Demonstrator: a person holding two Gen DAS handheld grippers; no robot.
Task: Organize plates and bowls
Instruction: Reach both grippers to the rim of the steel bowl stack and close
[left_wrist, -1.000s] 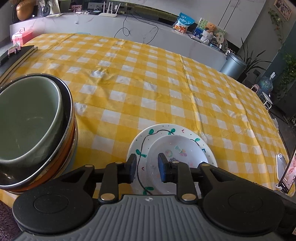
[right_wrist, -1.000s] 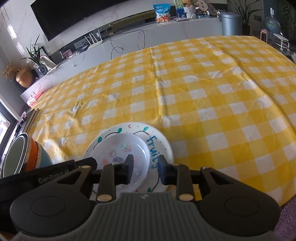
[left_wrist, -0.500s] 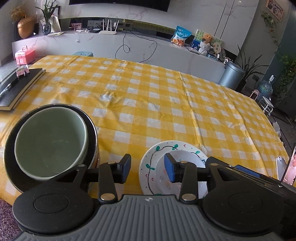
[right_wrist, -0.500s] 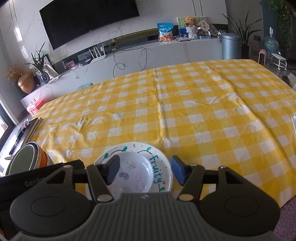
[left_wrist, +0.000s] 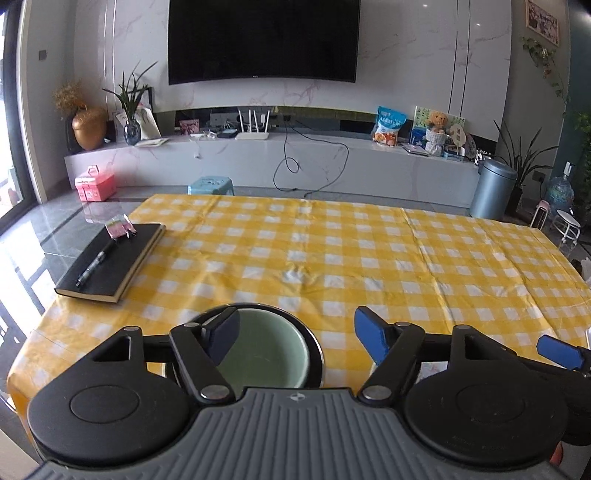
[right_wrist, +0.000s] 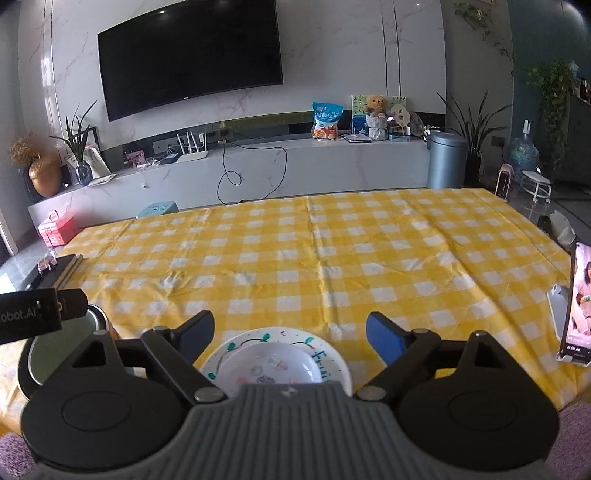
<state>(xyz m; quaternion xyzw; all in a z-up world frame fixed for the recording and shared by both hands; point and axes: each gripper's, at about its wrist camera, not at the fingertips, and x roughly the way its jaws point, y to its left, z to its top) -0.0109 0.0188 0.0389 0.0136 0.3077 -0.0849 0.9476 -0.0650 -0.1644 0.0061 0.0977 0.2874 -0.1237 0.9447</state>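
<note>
A pale green bowl (left_wrist: 269, 354) sits nested inside a dark-rimmed bowl (left_wrist: 314, 343) at the near table edge, under my left gripper (left_wrist: 295, 334), which is wide open and empty above it. A small white bowl (right_wrist: 269, 365) rests on a white plate with green leaves and the word "Fruity" (right_wrist: 325, 360). My right gripper (right_wrist: 288, 334) is wide open and empty above that stack. The bowl stack also shows at the left of the right wrist view (right_wrist: 66, 343), partly hidden by the left gripper's body.
A yellow checked tablecloth (left_wrist: 332, 258) covers the table. A black notebook with a pen (left_wrist: 110, 262) lies at the far left. A phone on a stand (right_wrist: 576, 306) is at the right edge. A TV wall and a low shelf stand beyond.
Both grippers have opened wide and pulled back and up from the dishes, so both views tilt up toward the TV wall. The left gripper now sits over the bowl stack.
</note>
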